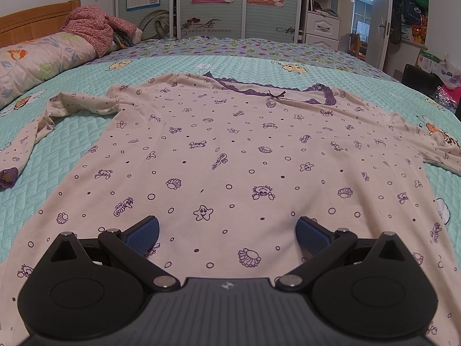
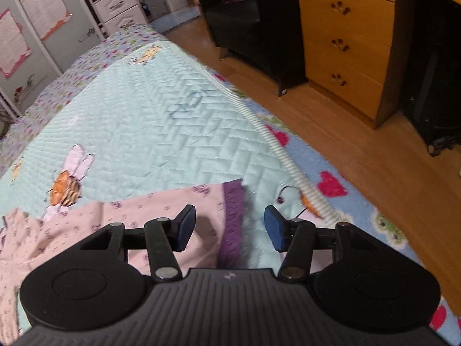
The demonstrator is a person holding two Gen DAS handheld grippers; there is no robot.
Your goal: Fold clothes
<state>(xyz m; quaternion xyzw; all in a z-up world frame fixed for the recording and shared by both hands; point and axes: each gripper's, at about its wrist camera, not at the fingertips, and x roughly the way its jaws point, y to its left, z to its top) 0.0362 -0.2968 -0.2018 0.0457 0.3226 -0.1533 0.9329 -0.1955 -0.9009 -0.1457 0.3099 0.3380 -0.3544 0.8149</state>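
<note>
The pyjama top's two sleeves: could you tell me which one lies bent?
The sleeve on the left of the left wrist view: it doubles back at the elbow, while the opposite sleeve runs outward straight.

Pale pink sea-creature-print top [image 1: 230, 155] lies flat, apparently face-up, sleeves spread.

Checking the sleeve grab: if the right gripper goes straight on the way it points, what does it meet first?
Probably the sleeve's purple cuff, lying under the open right gripper; beyond it only quilt. Depth is unclear.
</note>
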